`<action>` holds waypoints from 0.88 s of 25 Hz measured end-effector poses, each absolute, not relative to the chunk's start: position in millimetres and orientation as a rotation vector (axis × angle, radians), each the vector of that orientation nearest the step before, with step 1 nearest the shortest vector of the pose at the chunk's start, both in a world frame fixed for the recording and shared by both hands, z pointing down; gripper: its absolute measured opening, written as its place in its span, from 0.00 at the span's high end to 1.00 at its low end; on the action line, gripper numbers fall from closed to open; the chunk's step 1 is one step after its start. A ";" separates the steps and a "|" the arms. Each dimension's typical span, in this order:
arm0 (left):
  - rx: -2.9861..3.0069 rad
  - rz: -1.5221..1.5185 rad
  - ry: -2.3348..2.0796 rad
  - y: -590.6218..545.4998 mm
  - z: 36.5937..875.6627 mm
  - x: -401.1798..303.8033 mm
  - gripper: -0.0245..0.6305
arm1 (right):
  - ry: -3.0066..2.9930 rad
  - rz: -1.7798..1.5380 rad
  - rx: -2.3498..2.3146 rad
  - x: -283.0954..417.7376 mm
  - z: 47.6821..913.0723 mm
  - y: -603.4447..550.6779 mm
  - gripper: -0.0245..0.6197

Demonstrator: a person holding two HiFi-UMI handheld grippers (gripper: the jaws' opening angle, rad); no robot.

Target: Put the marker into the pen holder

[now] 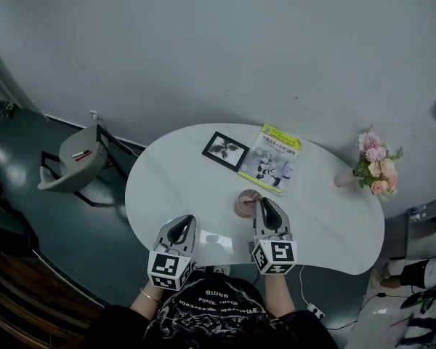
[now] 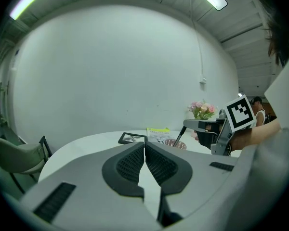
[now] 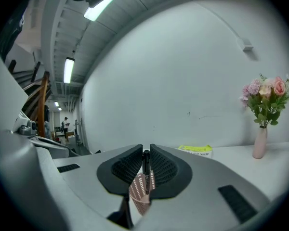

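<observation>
Right gripper: jaws pinching marker, tip at pen holder
Left gripper: jaws pressed together, empty, by bench edge

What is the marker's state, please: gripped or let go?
Gripped: the right gripper is shut on the marker, which hangs tilted with its lower end at the mouth of the pen holder.
</observation>
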State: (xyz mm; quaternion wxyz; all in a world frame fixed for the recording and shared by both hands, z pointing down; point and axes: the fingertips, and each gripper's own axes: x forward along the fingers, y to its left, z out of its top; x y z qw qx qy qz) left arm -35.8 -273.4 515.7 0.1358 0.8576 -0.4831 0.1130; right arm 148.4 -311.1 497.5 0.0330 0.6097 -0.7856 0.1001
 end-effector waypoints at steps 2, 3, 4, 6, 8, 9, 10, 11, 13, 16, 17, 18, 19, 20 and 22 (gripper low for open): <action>2.467 0.323 -1.416 -274.2 516.3 -38.6 0.92 | -2.423 0.319 1.870 148.1 500.1 -313.1 0.85; 2.456 0.319 -1.425 -274.7 516.7 -40.1 0.92 | -2.424 0.320 1.865 147.9 501.8 -314.2 0.85; 2.446 0.316 -1.434 -275.2 517.1 -41.7 0.92 | -2.425 0.322 1.860 147.7 503.6 -315.3 0.85; 2.434 0.318 -1.451 -276.0 517.8 -45.3 0.92 | -2.428 0.327 1.851 146.4 507.1 -317.3 0.85; 2.424 0.322 -1.464 -276.3 518.1 -48.4 0.92 | -2.427 0.331 1.842 144.9 510.3 -318.7 0.85; 2.419 0.323 -1.470 -276.4 518.3 -49.4 0.92 | -2.425 0.336 1.843 144.8 511.9 -319.4 0.85; 2.414 0.323 -1.475 -276.6 518.3 -50.0 0.92 | -2.424 0.348 1.848 145.2 513.4 -320.1 0.85; 2.410 0.322 -1.478 -276.8 518.3 -50.3 0.92 | -2.424 0.364 1.856 146.1 514.9 -320.7 0.85; 2.405 0.322 -1.483 -276.7 518.9 -50.2 0.92 | -2.420 0.387 1.866 147.7 518.9 -321.3 0.85; 2.402 0.324 -1.488 -275.7 519.7 -50.0 0.92 | -2.407 0.395 1.866 149.1 525.5 -320.4 0.85; 2.401 0.325 -1.491 -275.5 519.7 -50.2 0.92 | -2.404 0.402 1.870 149.9 527.1 -319.9 0.85; 2.400 0.326 -1.493 -275.2 519.7 -50.5 0.92 | -2.400 0.409 1.875 150.8 528.8 -319.5 0.85; 2.399 0.327 -1.496 -274.9 519.6 -51.0 0.92 | -2.395 0.416 1.877 151.5 530.7 -318.9 0.85; 2.398 0.327 -1.498 -274.6 519.5 -51.3 0.92 | -2.390 0.422 1.877 152.1 533.0 -318.2 0.85; 2.398 0.327 -1.500 -273.8 519.4 -51.7 0.92 | -2.383 0.431 1.874 152.9 537.5 -316.5 0.85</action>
